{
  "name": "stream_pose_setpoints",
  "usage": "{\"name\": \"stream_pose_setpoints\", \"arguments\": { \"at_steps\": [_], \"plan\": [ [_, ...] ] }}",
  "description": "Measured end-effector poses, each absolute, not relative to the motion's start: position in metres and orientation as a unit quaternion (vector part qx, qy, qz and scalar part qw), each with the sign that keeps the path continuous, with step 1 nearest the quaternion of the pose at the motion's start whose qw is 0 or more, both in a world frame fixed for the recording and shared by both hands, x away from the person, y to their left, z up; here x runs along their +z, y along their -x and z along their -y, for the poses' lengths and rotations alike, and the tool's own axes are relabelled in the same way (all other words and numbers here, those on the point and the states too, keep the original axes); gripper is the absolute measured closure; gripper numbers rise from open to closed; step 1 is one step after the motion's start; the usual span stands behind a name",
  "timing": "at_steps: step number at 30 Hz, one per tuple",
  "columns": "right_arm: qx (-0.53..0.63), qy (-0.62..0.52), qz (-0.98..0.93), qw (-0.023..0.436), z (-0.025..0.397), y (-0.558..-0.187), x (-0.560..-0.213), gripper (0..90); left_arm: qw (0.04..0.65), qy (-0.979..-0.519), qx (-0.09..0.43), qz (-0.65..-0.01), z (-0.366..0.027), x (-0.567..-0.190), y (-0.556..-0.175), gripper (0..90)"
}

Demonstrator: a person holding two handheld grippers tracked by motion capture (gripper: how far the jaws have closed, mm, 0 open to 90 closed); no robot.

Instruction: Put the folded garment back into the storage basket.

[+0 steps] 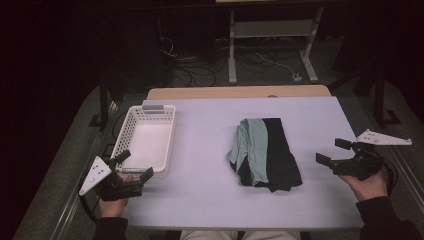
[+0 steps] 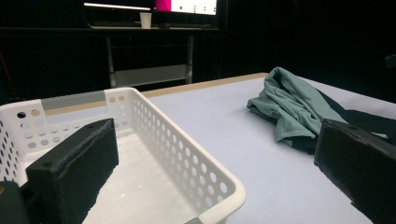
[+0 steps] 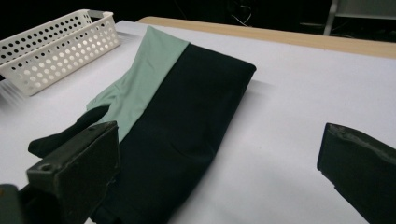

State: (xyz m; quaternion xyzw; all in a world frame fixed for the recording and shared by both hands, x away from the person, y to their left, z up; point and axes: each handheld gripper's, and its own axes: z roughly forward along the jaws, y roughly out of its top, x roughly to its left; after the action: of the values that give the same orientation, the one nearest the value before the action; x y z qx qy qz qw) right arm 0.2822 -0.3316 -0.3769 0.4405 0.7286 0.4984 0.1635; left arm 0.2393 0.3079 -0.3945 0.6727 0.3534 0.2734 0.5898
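Observation:
A folded black garment (image 1: 280,155) lies right of the table's middle, with a pale green garment (image 1: 252,147) draped over its left half. Both also show in the right gripper view, the black garment (image 3: 187,130) and the green garment (image 3: 144,79). My right gripper (image 1: 334,152) hovers open just right of the pile, jaws pointing left toward it. My left gripper (image 1: 135,165) stands open at the near left, at the front end of a white perforated basket (image 1: 131,125). In the left gripper view the basket (image 2: 187,158) is empty and the green garment (image 2: 294,107) lies beyond.
The white table (image 1: 210,200) has a wooden strip (image 1: 240,92) along its far edge. Behind it on the dark floor stand a metal frame (image 1: 272,40) and loose cables (image 1: 200,65). Bare tabletop lies between basket and clothes.

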Motion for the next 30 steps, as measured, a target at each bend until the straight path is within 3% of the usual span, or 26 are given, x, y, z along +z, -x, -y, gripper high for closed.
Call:
{"name": "stream_pose_setpoints", "arguments": {
  "at_steps": [15, 30],
  "plan": [
    [0.497, -0.434, -0.737, 0.148, 0.325, -0.302, -0.361, 0.0, 0.598, -0.673, 0.264, -0.346, -0.309, -0.395, -0.241, 0.0],
    [0.490, -0.440, -0.745, 0.108, 0.316, -0.327, -0.369, 0.0, 0.607, -0.676, 0.246, -0.338, -0.308, -0.396, -0.244, 0.0]
  ]
}}
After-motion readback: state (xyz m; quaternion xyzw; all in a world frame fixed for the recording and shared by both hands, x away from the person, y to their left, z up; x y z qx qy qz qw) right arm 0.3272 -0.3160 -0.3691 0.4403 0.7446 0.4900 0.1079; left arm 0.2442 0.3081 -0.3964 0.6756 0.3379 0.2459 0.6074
